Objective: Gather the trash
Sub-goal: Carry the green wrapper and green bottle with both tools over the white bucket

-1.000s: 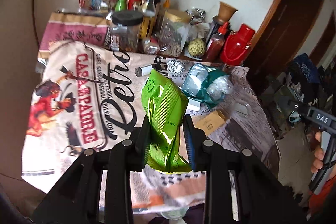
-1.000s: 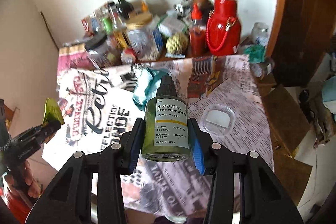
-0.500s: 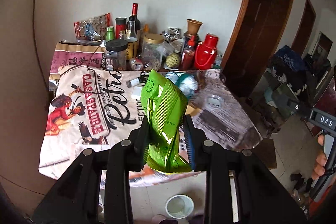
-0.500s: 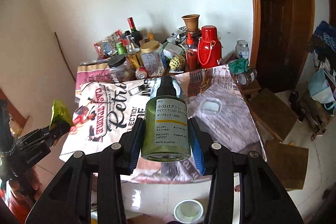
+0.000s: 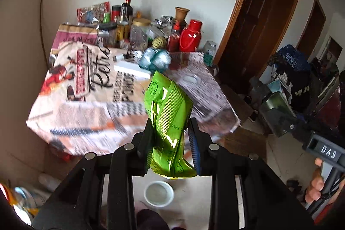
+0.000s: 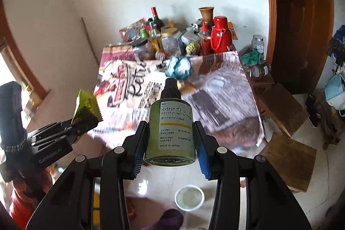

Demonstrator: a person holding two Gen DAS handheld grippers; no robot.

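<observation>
Green wrapper in left gripper

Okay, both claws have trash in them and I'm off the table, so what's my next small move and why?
Probably lower the left claw toward the white container on the floor. It is shut on the green wrapper, which hangs almost directly above that container, while the right claw holds the pump bottle. Whether the container is the bin, I cannot tell.

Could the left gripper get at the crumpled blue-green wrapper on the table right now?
Probably not. The left gripper is shut on a green packet and held off the table edge, well short of the blue-green wrapper.
</observation>
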